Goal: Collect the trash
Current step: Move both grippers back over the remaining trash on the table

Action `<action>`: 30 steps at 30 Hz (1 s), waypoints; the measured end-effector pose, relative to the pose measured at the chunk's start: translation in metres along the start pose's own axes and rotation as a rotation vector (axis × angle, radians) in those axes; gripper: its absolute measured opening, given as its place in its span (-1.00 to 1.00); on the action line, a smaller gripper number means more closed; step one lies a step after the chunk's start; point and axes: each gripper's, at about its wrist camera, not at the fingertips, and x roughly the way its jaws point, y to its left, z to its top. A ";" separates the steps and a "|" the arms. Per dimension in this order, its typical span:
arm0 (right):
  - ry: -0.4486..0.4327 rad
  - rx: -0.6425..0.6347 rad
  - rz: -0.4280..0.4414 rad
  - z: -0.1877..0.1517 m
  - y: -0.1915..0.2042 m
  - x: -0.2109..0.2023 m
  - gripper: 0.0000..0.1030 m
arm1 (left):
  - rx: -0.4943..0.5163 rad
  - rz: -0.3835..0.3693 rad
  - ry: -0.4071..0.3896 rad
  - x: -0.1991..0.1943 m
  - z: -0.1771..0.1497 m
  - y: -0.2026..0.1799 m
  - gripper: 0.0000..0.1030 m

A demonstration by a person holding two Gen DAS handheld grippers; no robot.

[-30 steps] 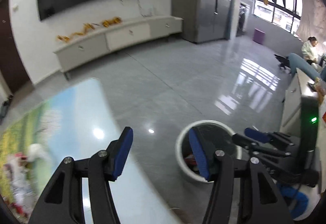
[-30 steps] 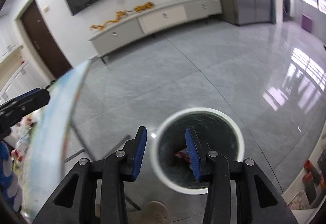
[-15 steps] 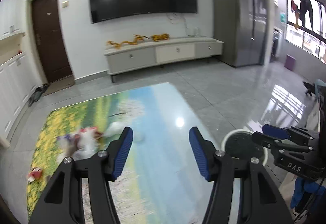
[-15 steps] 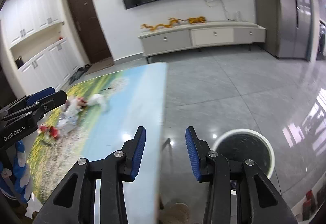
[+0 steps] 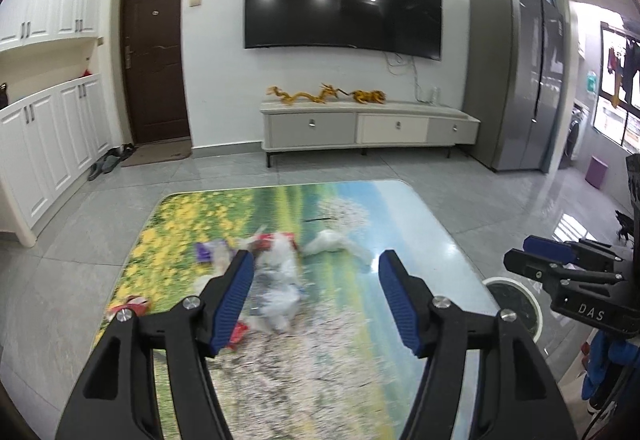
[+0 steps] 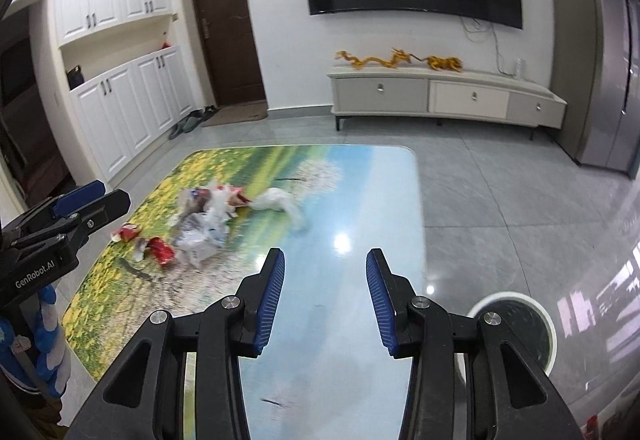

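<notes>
Both tongs are spread and carry nothing. The left tongs [image 5: 314, 296] hang above the near-left part of the worktop [image 5: 420, 224], aimed straight at the trash pile [image 5: 276, 268], probably because that's the next pick. The right tongs [image 6: 325, 294] sit over the bare right strip of the worktop, near its right edge, with the bin just beside them.

The trash lies in a loose heap left of centre on the worktop: clear crumpled plastic and white wrappers, a purple scrap at the far left, red wrappers [image 6: 160, 250] at the near-left side, and a white crumpled bag [image 6: 280, 201] a little apart to the right. All of it looks blurred, so finer detail is unclear.

The white round bin [image 6: 516, 324] stands on the floor off the worktop's near-right corner, open-topped, so drops are a short swing from the worktop. The pile is still large; most of the collecting seems left to do. Thin plastic may slip or snag.
</notes>
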 end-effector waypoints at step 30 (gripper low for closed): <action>0.102 -0.101 0.072 0.007 0.075 0.062 -0.13 | -0.135 0.125 0.080 0.009 -0.037 0.096 0.22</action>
